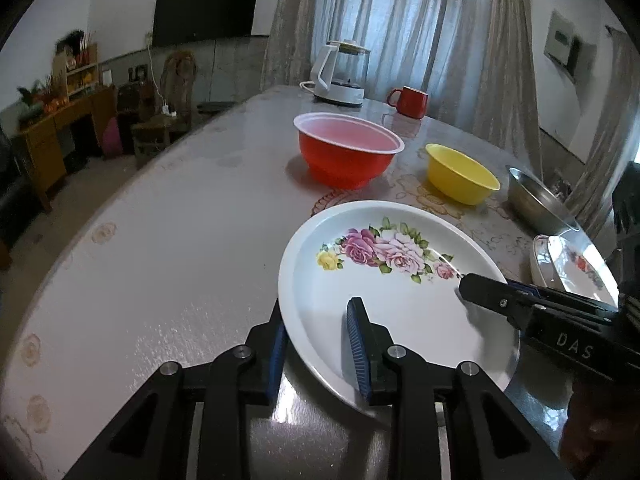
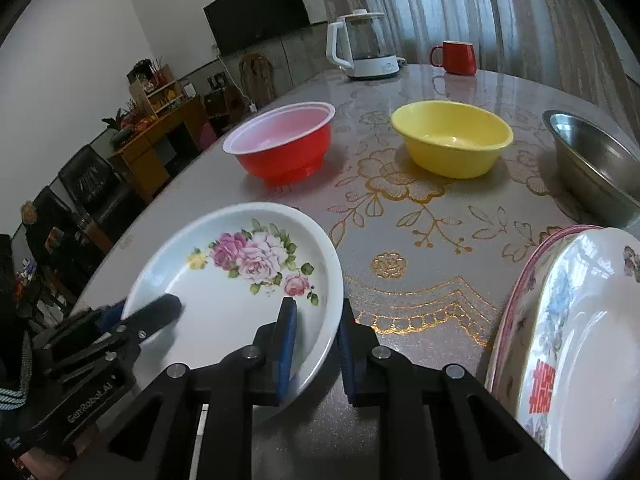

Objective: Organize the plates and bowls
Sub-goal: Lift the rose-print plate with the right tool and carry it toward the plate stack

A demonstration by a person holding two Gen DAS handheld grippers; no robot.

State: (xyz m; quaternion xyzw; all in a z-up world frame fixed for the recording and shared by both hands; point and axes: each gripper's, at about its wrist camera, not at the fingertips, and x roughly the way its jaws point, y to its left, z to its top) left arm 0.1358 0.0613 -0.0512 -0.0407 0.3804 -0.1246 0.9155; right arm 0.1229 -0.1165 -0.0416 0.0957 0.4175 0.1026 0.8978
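Observation:
A white plate with pink roses (image 1: 400, 312) (image 2: 224, 300) sits near the table's front edge, held from both sides. My left gripper (image 1: 316, 308) straddles its near rim, one blue pad inside and one outside, shut on it; it shows in the right wrist view as a black finger (image 2: 168, 308) lying on the plate. My right gripper (image 2: 317, 306) clamps the opposite rim and reaches in from the right (image 1: 470, 288) in the left wrist view. Farther back stand a red bowl (image 1: 348, 156) (image 2: 284, 148), a yellow bowl (image 1: 460, 176) (image 2: 452, 140) and a steel bowl (image 1: 540, 200) (image 2: 596, 168).
A stack of patterned plates (image 1: 572, 264) (image 2: 568, 340) lies at the right, close to my right gripper. A glass kettle (image 1: 342, 76) (image 2: 366, 46) and a red mug (image 1: 410, 102) (image 2: 456, 56) stand at the far edge of the table (image 1: 180, 240) (image 2: 400, 240).

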